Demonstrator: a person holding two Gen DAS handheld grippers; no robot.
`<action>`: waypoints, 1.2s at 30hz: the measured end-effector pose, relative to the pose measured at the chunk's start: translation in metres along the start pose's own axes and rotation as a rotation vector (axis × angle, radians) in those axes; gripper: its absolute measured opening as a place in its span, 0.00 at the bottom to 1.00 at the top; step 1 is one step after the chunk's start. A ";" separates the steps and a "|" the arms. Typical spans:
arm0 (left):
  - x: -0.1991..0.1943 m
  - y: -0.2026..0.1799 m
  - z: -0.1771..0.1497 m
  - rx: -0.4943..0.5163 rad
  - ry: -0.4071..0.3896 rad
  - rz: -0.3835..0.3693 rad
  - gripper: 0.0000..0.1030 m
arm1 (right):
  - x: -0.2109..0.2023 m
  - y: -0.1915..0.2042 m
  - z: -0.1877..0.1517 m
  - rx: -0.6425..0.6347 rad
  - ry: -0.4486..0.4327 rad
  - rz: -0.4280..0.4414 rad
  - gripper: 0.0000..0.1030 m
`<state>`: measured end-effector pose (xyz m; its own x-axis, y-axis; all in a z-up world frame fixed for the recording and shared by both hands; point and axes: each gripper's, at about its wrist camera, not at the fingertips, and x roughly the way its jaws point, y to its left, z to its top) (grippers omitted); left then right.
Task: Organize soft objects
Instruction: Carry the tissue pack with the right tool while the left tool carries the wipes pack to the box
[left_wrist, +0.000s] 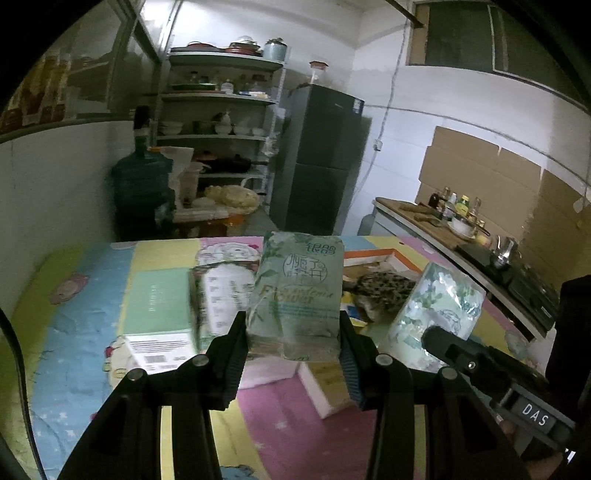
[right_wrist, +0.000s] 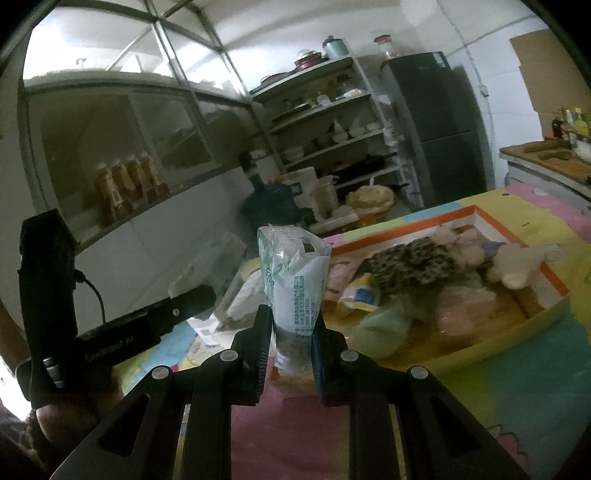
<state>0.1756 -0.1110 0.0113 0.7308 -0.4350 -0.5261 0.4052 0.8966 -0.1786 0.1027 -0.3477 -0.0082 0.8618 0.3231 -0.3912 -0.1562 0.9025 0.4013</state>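
Note:
My left gripper (left_wrist: 293, 332) is shut on a pale green tissue pack (left_wrist: 295, 295), held upright above the colourful table mat (left_wrist: 74, 325). My right gripper (right_wrist: 290, 332) is shut on a second tissue pack (right_wrist: 295, 288), seen edge-on; in the left wrist view that pack (left_wrist: 436, 314) hangs to the right. A green box (left_wrist: 159, 302) and another pack (left_wrist: 221, 291) lie on the table at the left. An orange-rimmed tray (right_wrist: 517, 236) holds a leopard-print soft item (right_wrist: 413, 262), pale plush toys (right_wrist: 517, 266) and a light green item (right_wrist: 384, 325).
A white box (left_wrist: 325, 387) lies on the mat under the left gripper. Beyond the table stand a shelf rack with dishes (left_wrist: 218, 129), a dark fridge (left_wrist: 321, 162) and a water jug (left_wrist: 140, 184). A counter with bottles and a stove (left_wrist: 480, 236) runs along the right.

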 end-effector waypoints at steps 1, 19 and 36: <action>0.002 -0.002 0.001 0.002 0.002 -0.003 0.44 | -0.002 -0.004 0.000 0.004 -0.005 -0.005 0.20; 0.046 -0.057 0.006 0.047 0.041 -0.036 0.44 | -0.027 -0.074 0.009 0.089 -0.067 -0.078 0.20; 0.097 -0.086 0.017 0.060 0.075 -0.029 0.44 | -0.031 -0.137 0.031 0.140 -0.099 -0.128 0.20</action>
<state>0.2210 -0.2317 -0.0098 0.6759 -0.4511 -0.5828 0.4594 0.8762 -0.1455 0.1127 -0.4896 -0.0254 0.9145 0.1721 -0.3660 0.0206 0.8839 0.4673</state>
